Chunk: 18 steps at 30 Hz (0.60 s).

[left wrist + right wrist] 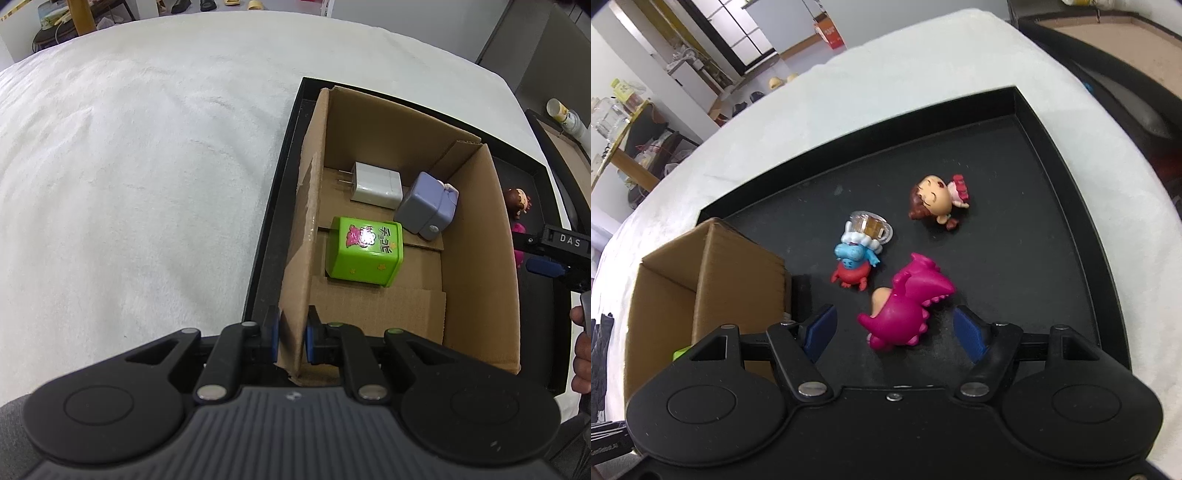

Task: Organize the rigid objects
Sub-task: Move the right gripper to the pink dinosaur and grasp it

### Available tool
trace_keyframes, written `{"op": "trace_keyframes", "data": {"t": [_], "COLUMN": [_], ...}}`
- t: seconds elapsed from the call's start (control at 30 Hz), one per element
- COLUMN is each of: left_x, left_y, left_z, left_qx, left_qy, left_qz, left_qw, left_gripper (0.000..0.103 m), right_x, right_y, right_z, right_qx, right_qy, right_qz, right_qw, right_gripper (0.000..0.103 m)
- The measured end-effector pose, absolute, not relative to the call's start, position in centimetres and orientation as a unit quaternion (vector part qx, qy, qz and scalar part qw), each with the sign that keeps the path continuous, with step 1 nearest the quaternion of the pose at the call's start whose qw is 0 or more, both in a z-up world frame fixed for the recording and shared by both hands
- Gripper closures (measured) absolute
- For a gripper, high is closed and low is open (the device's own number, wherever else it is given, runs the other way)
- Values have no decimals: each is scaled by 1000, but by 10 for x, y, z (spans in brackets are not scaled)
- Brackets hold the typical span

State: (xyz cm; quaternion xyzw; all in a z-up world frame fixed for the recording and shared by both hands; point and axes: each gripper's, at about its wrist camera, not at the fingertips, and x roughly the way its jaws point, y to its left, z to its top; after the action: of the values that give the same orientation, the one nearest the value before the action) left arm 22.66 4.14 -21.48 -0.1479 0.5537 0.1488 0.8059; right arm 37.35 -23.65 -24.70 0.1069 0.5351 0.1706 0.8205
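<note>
Left gripper [291, 341] clamped on brown cardboard box [476, 221] wall, right gripper [894, 332] half open, glossy magenta plastic dinosaur figure [908, 306] lying between, unpinched, on black tray [1052, 147]

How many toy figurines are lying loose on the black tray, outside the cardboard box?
3: a magenta dinosaur nearest the camera, a blue-and-red creature beside the brown cardboard box, and a brown-haired doll farthest back. The box may hide others.
</note>
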Motion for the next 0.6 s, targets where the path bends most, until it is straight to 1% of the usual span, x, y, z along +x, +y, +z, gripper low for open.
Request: {"op": "trace_keyframes", "data": {"t": [0.27, 0.3, 0.33, 0.37, 0.6], "left_x": [226, 226, 226, 226, 224], "left_y": [41, 41, 41, 40, 38], "left_z": [-214, -214, -214, -213, -214], "left_qx": [-148, -148, -148, -147, -142], "left_qy": [556, 556, 556, 555, 554], "left_qz": [148, 149, 150, 150, 146], "left_qw": [805, 804, 804, 805, 807], "left_gripper": [90, 90, 90, 90, 90], "right_x": [380, 380, 379, 379, 365], "right_y": [-228, -225, -223, -220, -219], "right_z": [-257, -258, -257, -257, -248], "right_qx": [94, 90, 80, 69, 48], "right_qy": [540, 539, 536, 535, 543], "right_qz": [166, 166, 168, 171, 182], "right_qw": [820, 821, 823, 824, 818], "right_gripper": [34, 36, 48, 57, 58]}}
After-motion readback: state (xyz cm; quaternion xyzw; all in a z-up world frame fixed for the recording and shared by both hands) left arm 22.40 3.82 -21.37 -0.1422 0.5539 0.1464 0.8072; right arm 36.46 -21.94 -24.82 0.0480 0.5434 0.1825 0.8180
